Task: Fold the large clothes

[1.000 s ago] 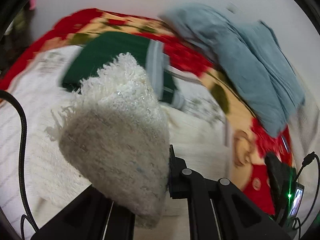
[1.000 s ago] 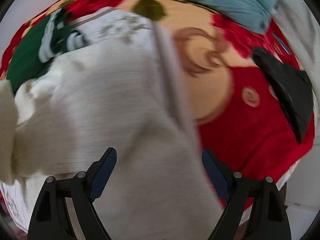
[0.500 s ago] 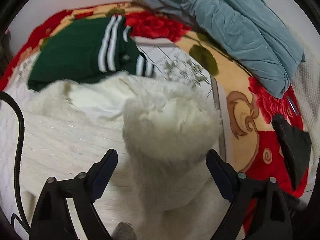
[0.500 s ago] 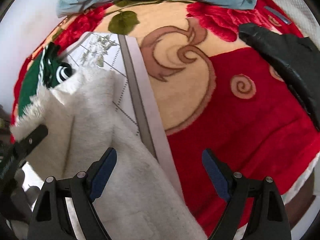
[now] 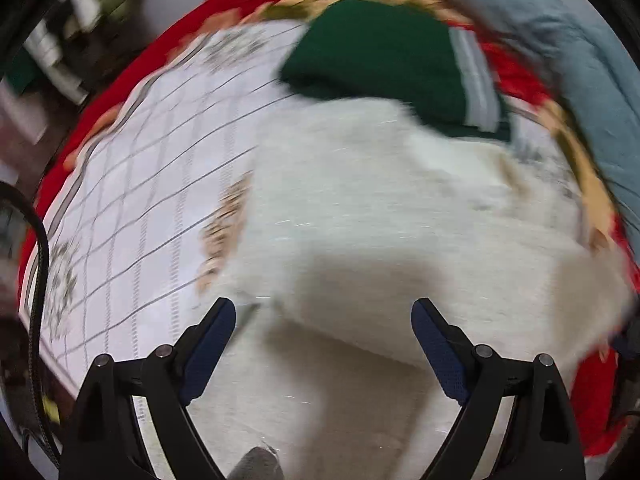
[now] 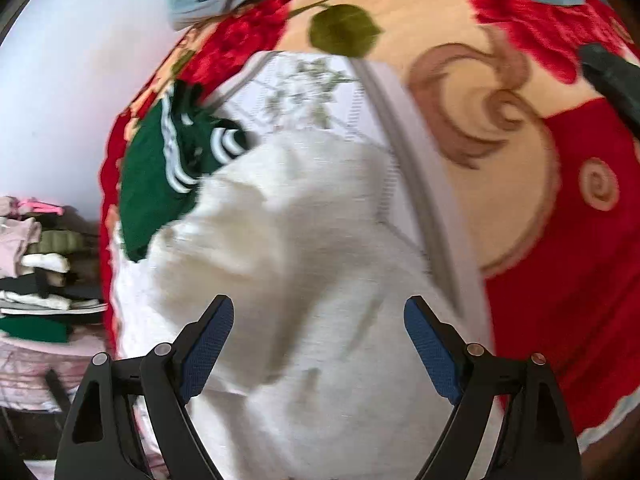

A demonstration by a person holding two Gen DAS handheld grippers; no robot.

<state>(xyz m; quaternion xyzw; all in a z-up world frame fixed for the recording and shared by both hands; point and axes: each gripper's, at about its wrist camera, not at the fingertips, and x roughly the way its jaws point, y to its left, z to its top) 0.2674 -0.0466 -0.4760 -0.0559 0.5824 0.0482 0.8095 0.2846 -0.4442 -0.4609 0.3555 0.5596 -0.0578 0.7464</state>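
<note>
A large fuzzy white garment point(image 5: 380, 220) lies partly folded on a white checked sheet point(image 5: 152, 184) over a red flowered blanket. In the right wrist view the same white garment point(image 6: 304, 264) fills the lower middle. My left gripper point(image 5: 323, 320) hangs open above the garment's near fold, nothing between its blue pads. Over the garment's right part my right gripper point(image 6: 319, 318) stands open too, empty. A folded green garment with white stripes point(image 5: 392, 64) lies at the white one's far edge, also seen as the green garment point(image 6: 160, 176) in the right wrist view.
A blue-grey cloth point(image 5: 580, 80) is heaped at the far right of the bed point(image 6: 568, 240). A black object point(image 6: 612, 76) lies on the red blanket at right. Stacked folded clothes point(image 6: 36, 280) stand off the bed at left. A black cable point(image 5: 40, 264) hangs by my left gripper.
My left gripper let go of the white garment's fringed end, which dropped onto the garment as a fold, then swung left over the sheet. My right gripper stayed open and turned left.
</note>
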